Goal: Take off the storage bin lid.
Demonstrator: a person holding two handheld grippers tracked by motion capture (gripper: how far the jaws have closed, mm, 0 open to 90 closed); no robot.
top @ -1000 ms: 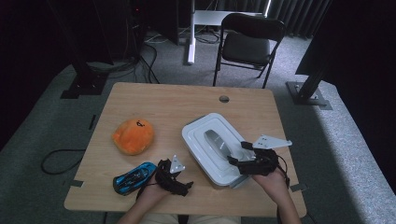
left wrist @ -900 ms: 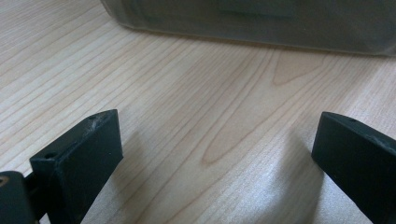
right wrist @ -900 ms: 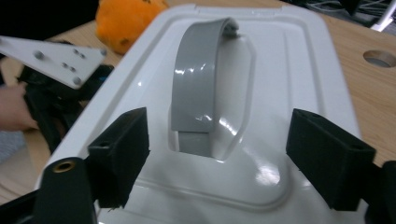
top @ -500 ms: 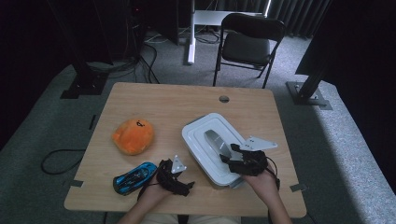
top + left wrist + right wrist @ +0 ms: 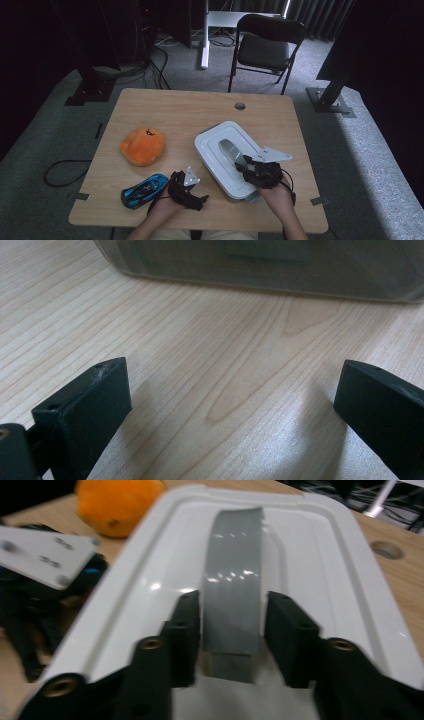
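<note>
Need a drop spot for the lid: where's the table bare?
Bare: the far strip around the hole and the left edge beside the orange plush. Crowded: the near edge, with toy car, left gripper, white box and right gripper.

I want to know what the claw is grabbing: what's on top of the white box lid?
A grey tape strip forms a handle on the white lid; the right claw straddles it. The box's contents are hidden.

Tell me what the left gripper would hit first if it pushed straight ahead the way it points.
Probably the white lidded box. The left gripper has open jaws over bare table, and the box's side wall crosses the view straight ahead; how far off is unclear.
</note>
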